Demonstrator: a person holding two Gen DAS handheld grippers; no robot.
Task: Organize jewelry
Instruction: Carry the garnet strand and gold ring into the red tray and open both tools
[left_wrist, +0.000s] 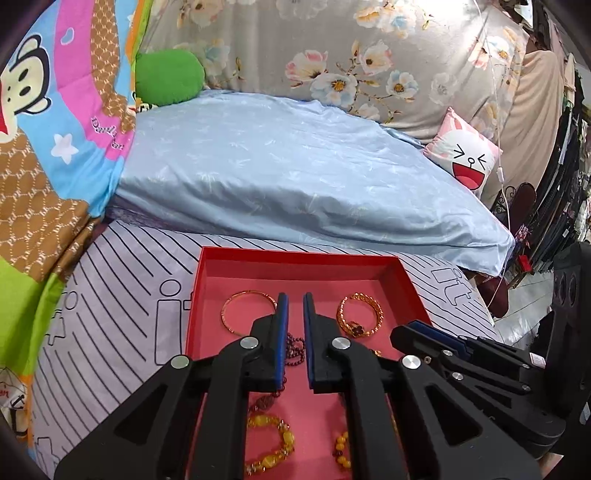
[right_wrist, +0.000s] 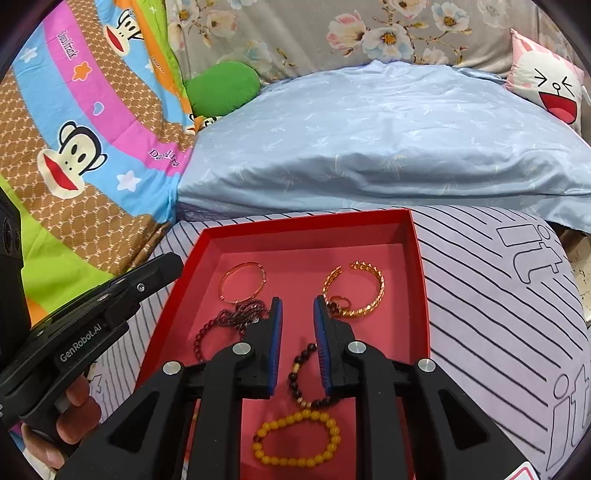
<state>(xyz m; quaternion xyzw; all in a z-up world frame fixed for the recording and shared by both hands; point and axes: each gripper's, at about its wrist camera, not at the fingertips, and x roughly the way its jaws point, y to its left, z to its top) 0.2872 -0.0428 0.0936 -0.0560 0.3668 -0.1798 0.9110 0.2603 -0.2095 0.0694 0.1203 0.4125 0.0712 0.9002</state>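
A red box sits on a striped sheet on a bed, with the jewelry laid out on its pink lining. At the far left lies a thin gold bangle, at the far right a chunky gold cuff with a small ring touching its inner edge. A dark red bead chain is heaped just below the bangle. Nearer the middle a dark bead bracelet curls open, and closest to me lies a yellow bead bracelet. From the left wrist view an amber bracelet shows in the near left corner, partly hidden by the gripper's arms.

Behind the box lies a rumpled blue quilt, beside a cartoon monkey blanket, a green cushion and a laughing-face pillow, all against a floral cover.

The left gripper hangs over the box, its jaws nearly together with a narrow gap and nothing between them; a hand grips its handle. The right gripper hovers over the middle of the box, jaws slightly parted and empty, the right finger just beside the ring and cuff, the dark bracelet below the gap
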